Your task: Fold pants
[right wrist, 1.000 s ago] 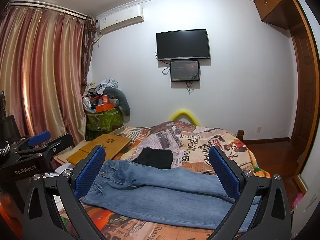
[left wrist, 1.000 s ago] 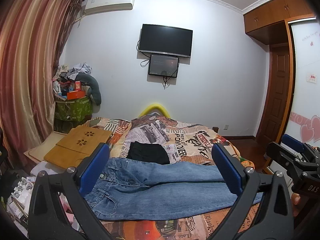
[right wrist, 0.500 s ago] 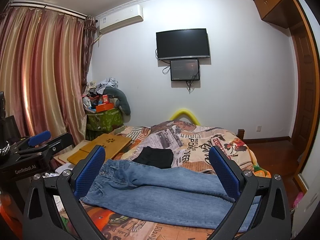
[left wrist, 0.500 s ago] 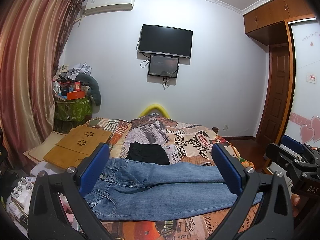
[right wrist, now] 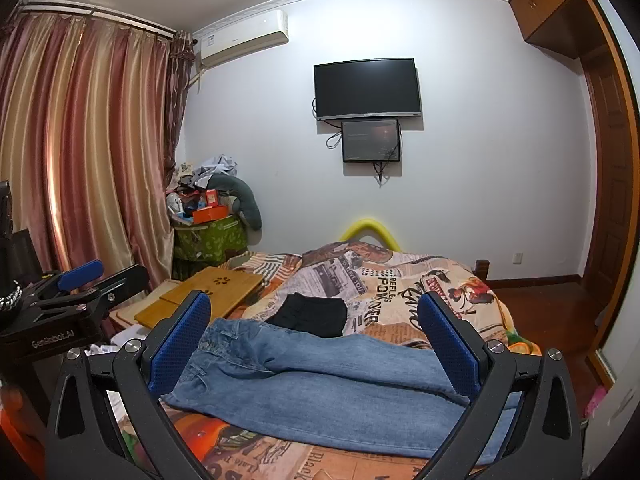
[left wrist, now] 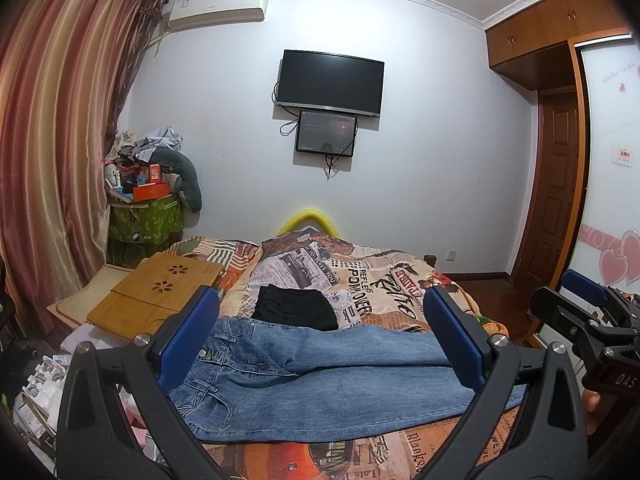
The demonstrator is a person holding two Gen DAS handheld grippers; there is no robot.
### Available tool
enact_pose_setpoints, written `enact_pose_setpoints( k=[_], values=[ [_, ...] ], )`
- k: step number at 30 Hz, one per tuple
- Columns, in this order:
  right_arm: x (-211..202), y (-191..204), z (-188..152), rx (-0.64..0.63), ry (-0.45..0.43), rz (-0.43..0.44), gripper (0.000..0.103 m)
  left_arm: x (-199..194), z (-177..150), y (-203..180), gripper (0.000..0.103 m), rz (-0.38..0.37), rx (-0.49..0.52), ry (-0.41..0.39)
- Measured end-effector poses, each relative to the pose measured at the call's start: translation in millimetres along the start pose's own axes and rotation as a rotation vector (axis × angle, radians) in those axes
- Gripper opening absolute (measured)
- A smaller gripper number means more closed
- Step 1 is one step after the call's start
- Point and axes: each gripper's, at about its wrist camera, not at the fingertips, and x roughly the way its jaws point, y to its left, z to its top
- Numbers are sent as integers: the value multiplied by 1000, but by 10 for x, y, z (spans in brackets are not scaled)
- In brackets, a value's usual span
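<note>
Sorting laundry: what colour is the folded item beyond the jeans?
Black, clearest in the left wrist view.

Blue jeans [left wrist: 320,376] are seen laid flat across the bed [left wrist: 384,280], waistband to the left. A folded black garment [left wrist: 296,307] lies just behind them. The left gripper [left wrist: 320,340] is held above, fingers [left wrist: 188,340] spread wide.

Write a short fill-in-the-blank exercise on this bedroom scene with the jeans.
1. The jeans lie spread flat on the ____.
2. Just beyond the jeans lies a folded ____ garment.
3. Both the left gripper and the right gripper have their jaws ____.
4. The jeans' waistband points toward the ____ lap desk.

Missing words: bed; black; open; wooden
</note>
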Motion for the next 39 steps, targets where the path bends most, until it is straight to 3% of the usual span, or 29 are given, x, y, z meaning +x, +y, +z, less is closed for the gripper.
enact_pose_setpoints(
  k=[39],
  values=[
    [115, -21, -47, 6, 32, -5, 103, 94, -19, 17, 103, 8, 7, 20]
  ],
)
